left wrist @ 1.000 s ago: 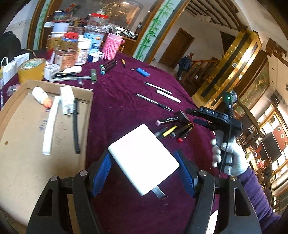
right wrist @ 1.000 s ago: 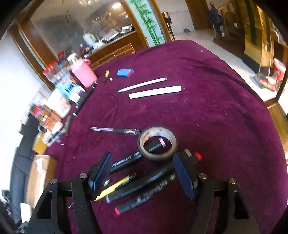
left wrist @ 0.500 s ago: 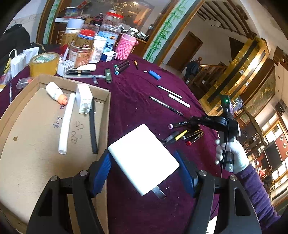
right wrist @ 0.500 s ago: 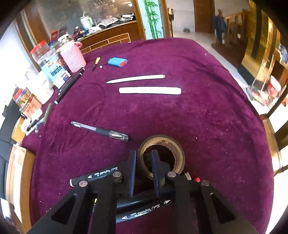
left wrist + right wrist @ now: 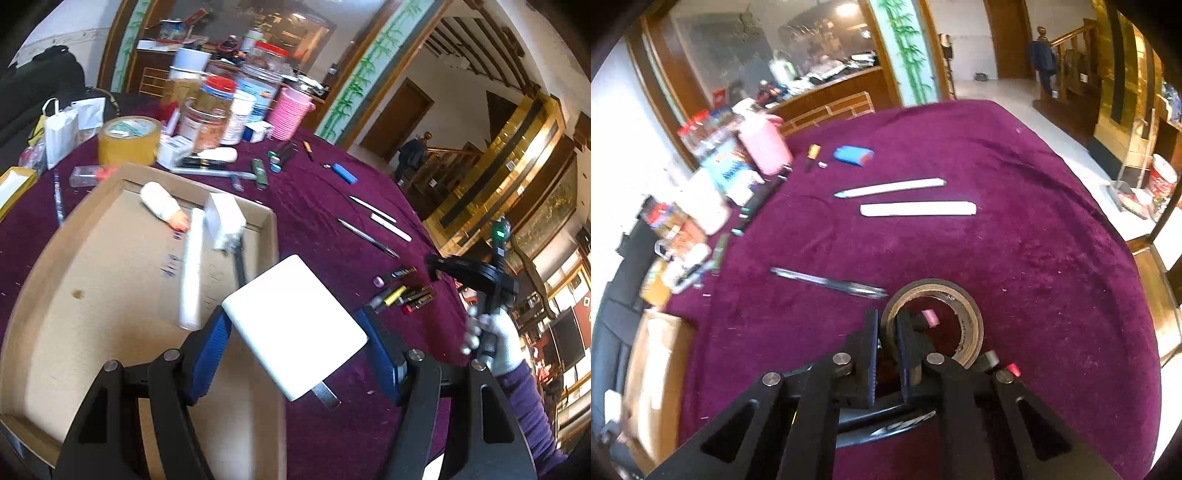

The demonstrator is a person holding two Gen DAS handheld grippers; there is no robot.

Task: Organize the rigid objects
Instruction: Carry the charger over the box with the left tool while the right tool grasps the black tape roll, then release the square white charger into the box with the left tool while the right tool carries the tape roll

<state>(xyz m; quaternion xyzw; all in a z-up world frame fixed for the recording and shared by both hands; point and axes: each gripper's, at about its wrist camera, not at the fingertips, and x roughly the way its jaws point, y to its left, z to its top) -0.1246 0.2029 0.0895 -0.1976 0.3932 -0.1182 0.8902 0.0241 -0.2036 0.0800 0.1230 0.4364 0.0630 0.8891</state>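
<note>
Now the right gripper [image 5: 886, 332], open 1 s ago, had just closed on the tape roll [image 5: 964, 295] wall; left gripper [image 5: 295, 332] still clamped the white charger [image 5: 295, 325], now nearer the cardboard tray [image 5: 110, 258].

bright daylight, strong fisheye bending and dark corners, motion blur on left-side clutter, soft shadows

bamboo pillar [image 5: 364, 70], staircase [image 5: 1067, 48], bg person [image 5: 412, 155]
</note>
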